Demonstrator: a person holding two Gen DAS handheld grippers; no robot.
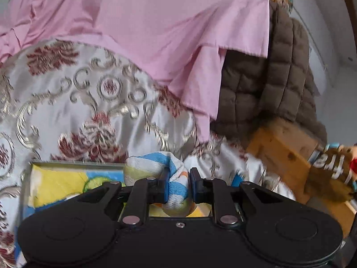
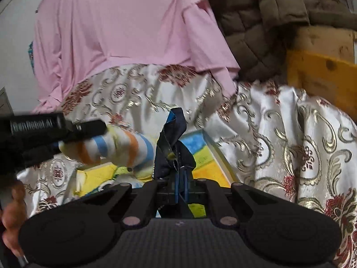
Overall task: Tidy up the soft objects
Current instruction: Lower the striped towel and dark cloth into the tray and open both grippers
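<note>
My left gripper [image 1: 178, 185] is shut on a rolled striped sock [image 1: 156, 167], white with blue, orange and yellow-green bands. It holds the sock just above a shallow tray [image 1: 26, 178] with a yellow and blue picture lining. The right wrist view shows the same sock [image 2: 120, 149] in the left gripper [image 2: 67, 134] at left. My right gripper [image 2: 181, 187] is shut on a dark navy cloth [image 2: 171, 151] with a blue edge, held over the tray [image 2: 221, 154].
The tray lies on a shiny white bedcover [image 1: 89, 102] with red and gold flowers. A pink sheet [image 1: 156, 26] and a brown quilted blanket [image 1: 267, 84] lie behind. A wooden box [image 1: 283, 151] stands at right, with a brown soft toy [image 1: 330, 178] by it.
</note>
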